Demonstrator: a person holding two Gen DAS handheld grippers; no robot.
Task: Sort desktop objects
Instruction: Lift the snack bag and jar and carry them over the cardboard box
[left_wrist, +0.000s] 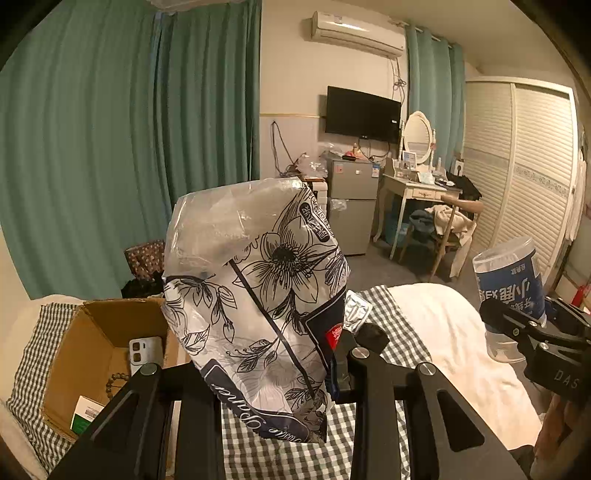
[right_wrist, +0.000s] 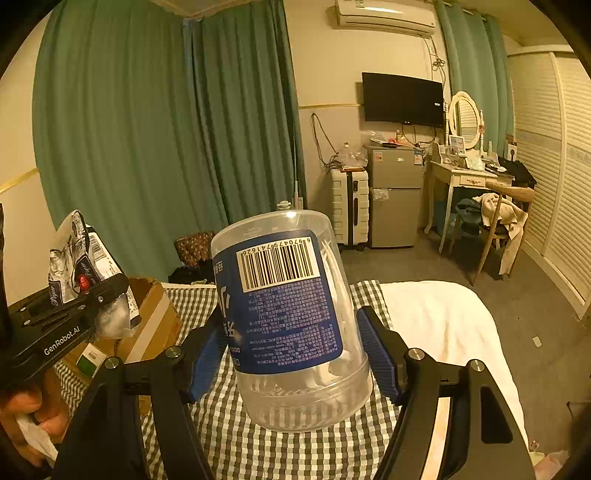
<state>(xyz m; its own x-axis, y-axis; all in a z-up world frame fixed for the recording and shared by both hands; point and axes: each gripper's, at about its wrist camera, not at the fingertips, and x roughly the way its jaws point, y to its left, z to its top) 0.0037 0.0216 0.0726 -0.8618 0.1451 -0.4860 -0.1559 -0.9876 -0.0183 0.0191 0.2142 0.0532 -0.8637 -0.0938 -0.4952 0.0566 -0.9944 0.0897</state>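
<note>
The left gripper (left_wrist: 280, 373) is narrow and closed on a flower-printed tissue pack (left_wrist: 258, 302). In the left wrist view the pack stands almost upright between the two fingers and fills the middle of the picture. Its lower part is pinched, and its clear plastic top leans toward 11 o'clock. One blue pad (left_wrist: 338, 373) presses on its right side; the other pad is hidden behind the pack.

The right gripper (right_wrist: 295, 354) is rather wide, and it holds a clear round container (right_wrist: 291, 317) with a blue label and a barcode. In the right wrist view both blue pads (right_wrist: 380, 354) lie against the container's sides, low on the body. The container is tilted, with its closed top toward 11 o'clock, and thin white sticks show inside it.

Both things are lifted above the checked cloth (right_wrist: 258, 435) and do not touch it. From the left gripper, the container and the right gripper are at 3 o'clock, well apart. From the right gripper, the tissue pack is at 9 o'clock.

An open cardboard box (left_wrist: 96, 332) sits on the cloth at 9 o'clock from the left gripper, just beside the pack. Inside it lie a white phone (left_wrist: 144, 350), a string of brown beads (left_wrist: 116, 384) and a small green and white box (left_wrist: 83, 415). A white sheet (left_wrist: 436, 332) covers the bed at 3 o'clock of the checked cloth.
</note>
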